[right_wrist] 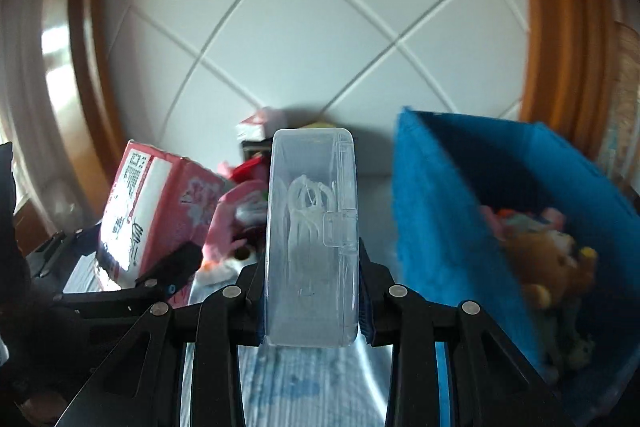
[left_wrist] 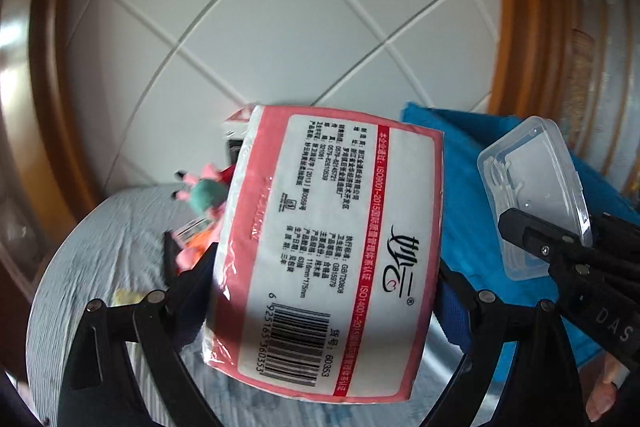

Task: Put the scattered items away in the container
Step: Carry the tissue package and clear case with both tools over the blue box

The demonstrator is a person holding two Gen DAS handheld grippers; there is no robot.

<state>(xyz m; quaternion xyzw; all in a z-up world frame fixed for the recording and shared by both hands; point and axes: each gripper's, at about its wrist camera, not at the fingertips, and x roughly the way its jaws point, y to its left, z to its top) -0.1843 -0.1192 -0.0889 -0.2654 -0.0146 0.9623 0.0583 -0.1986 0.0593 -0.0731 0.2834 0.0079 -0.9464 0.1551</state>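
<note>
White tiled wall (right_wrist: 304,27) with brown wooden framing at both sides backs a round table under a pale ribbed cloth (left_wrist: 100,227).

Left gripper (left_wrist: 320,291): clenched on a pink-and-white tissue pack (left_wrist: 332,251), jaws standing wide about its sides, label and barcode facing the camera. The pack is clear of the cloth, carried in the air. In the right wrist view the same pack sits left of centre, with the gripper's black frame below it.

Right gripper (right_wrist: 312,291): clamped narrow on a clear plastic box (right_wrist: 312,227) stood on edge between the pads; thin white pieces show inside, probably floss picks, though the blur leaves that unsure. The box is likewise off the table.

Blue container (right_wrist: 460,211) stands just right of the right gripper, near side wall close to the box. Already inside: a brown soft toy (right_wrist: 556,259) and other small items, too blurred to name.

Still on the table beyond the grippers: a pink soft toy with a green part (left_wrist: 204,195), further pink and red items beside it, and a pink-topped carton (right_wrist: 256,127) at the wall.

Assessment: task partly done. Several items binned, two in hand and not yet over the opening, and a cluster left to collect.
</note>
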